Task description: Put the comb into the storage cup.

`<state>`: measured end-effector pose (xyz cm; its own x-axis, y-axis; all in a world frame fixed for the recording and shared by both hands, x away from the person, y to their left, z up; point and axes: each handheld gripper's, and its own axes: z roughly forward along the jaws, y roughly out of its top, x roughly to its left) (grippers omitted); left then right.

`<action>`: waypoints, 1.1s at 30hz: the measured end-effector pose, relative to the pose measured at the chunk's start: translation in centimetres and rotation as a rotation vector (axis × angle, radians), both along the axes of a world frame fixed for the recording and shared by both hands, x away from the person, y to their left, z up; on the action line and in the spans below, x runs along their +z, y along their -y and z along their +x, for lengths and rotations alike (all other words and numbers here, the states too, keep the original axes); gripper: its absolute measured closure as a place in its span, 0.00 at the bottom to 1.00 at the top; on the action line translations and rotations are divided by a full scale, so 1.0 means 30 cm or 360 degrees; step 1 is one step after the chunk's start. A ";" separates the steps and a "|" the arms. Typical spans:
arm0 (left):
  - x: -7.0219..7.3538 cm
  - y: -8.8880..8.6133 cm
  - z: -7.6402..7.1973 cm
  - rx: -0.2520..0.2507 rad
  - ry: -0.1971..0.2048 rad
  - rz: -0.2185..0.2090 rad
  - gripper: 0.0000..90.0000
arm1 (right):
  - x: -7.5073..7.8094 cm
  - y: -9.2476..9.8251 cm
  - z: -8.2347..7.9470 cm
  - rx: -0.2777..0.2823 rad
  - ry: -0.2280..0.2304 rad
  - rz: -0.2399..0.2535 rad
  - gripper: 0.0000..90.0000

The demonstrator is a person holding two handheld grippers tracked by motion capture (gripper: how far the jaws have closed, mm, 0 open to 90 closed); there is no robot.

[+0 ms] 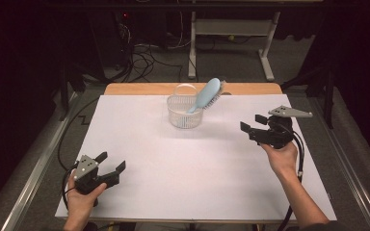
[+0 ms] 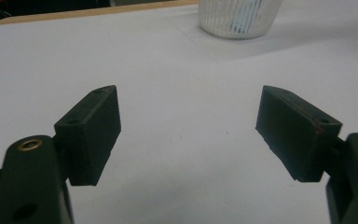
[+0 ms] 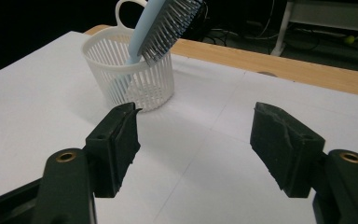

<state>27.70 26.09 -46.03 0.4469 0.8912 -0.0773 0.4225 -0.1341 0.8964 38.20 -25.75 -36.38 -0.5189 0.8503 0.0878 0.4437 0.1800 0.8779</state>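
Left gripper at 7 o'clock idling, spread, empty.
Right gripper spread, empty, facing hairbrush already leaning in basket at 12 o'clock; placement looking done.

White slotted basket at far centre of the white table, light-blue hairbrush standing tilted in it — bristles right, left gripper near-left, jaws apart, right gripper right of basket — jaws apart, empty
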 end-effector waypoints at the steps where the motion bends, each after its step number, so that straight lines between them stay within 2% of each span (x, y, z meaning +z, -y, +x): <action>1: 0.000 0.000 0.000 0.0000 0.0000 0.0000 0.25 | 0.000 0.003 -0.003 0.0000 0.0000 -0.0001 0.37; 21: 0.000 0.000 -0.001 0.0002 0.0000 -0.0002 0.25 | -0.017 0.044 -0.049 -0.0004 0.0011 0.0024 0.37; 33: -0.001 0.003 -0.001 -0.0005 -0.0004 -0.0001 0.26 | -0.037 0.078 -0.087 -0.0024 0.0034 0.0071 0.36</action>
